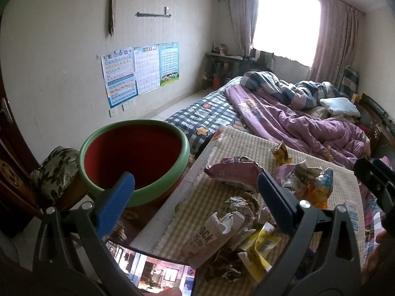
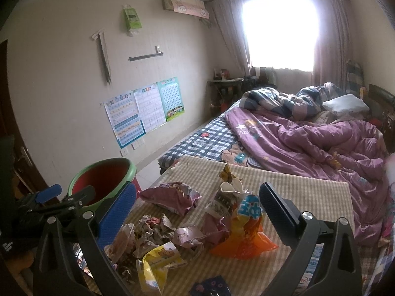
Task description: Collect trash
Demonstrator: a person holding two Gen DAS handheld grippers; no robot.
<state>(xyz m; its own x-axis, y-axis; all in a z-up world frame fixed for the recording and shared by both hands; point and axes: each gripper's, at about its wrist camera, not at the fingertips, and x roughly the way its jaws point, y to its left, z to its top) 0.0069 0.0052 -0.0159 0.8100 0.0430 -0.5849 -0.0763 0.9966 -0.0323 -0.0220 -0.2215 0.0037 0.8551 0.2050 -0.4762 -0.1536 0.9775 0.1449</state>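
Observation:
Crumpled snack wrappers lie on a checked cloth on a table (image 1: 237, 148): a purple bag (image 1: 232, 172), an orange and blue bag (image 2: 244, 236), a yellow wrapper (image 2: 158, 261), crumpled paper (image 2: 153, 227) and a white pack (image 1: 209, 236). A red basin with a green rim (image 1: 133, 157) stands left of the table; it also shows in the right wrist view (image 2: 103, 185). My left gripper (image 1: 195, 194) is open and empty above the table's left edge. My right gripper (image 2: 197, 207) is open and empty over the wrappers.
A phone with a lit screen (image 1: 153, 268) lies at the table's near left corner. A bed with a purple quilt (image 2: 308, 143) lies behind the table. A cushioned wooden chair (image 1: 54, 170) and a door (image 1: 9, 148) are at the left.

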